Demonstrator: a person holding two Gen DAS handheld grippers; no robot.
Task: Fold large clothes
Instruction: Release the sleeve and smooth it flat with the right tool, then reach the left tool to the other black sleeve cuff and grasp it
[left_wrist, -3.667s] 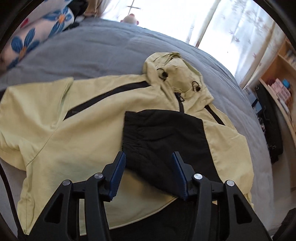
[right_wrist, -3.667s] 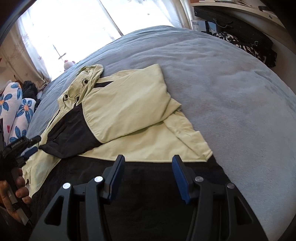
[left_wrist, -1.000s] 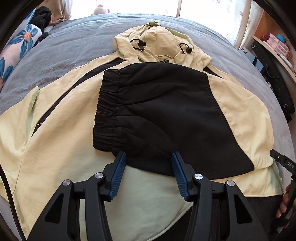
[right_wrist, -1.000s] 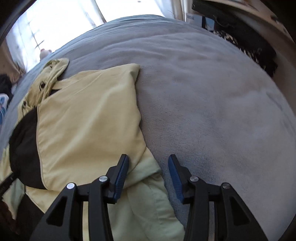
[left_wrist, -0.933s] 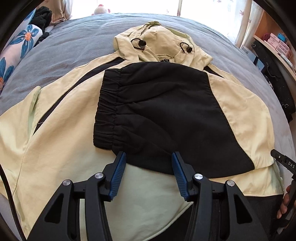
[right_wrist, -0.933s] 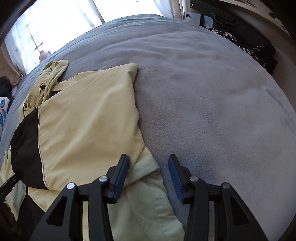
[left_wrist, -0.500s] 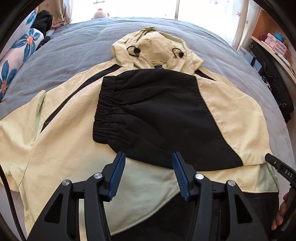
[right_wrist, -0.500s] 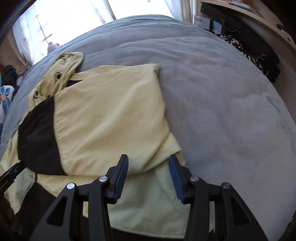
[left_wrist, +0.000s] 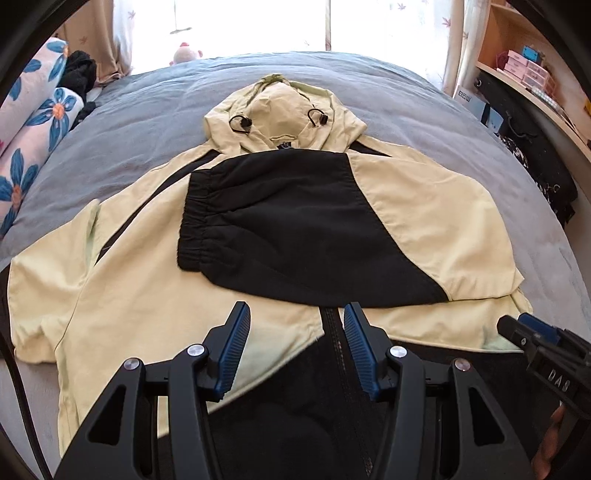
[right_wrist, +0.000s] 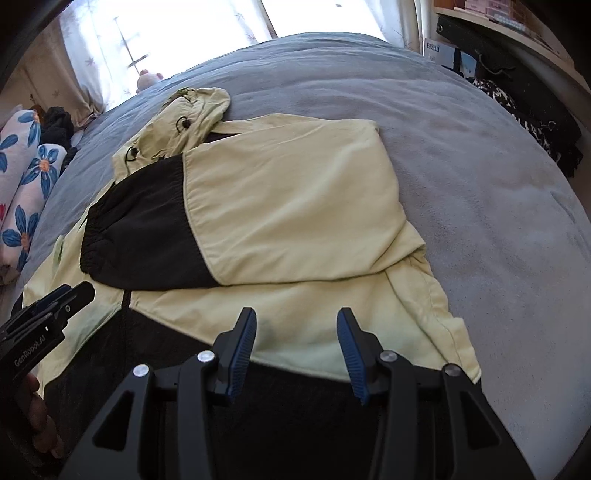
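A pale yellow and black hooded jacket (left_wrist: 129, 288) lies face up on the grey bed (left_wrist: 147, 107), hood toward the window. Its right sleeve (left_wrist: 295, 236), yellow with a black cuffed end, is folded across the chest. The left sleeve lies spread out at the left. My left gripper (left_wrist: 293, 325) is open and empty, hovering over the zipper near the black hem. My right gripper (right_wrist: 295, 332) is open and empty above the yellow panel (right_wrist: 295, 306) near the hem; it also shows in the left wrist view (left_wrist: 532, 332). The folded sleeve (right_wrist: 288, 206) shows in the right wrist view.
Flowered pillows (left_wrist: 33, 122) and dark clothes lie at the bed's far left. A pink plush toy (left_wrist: 186, 53) sits by the bright window. A shelf with boxes (left_wrist: 524, 66) and a black bag (left_wrist: 539, 162) stand along the right side.
Both grippers have pulled back toward the jacket's hem, so more of the jacket shows. Both stay open and empty. The jacket has not moved.
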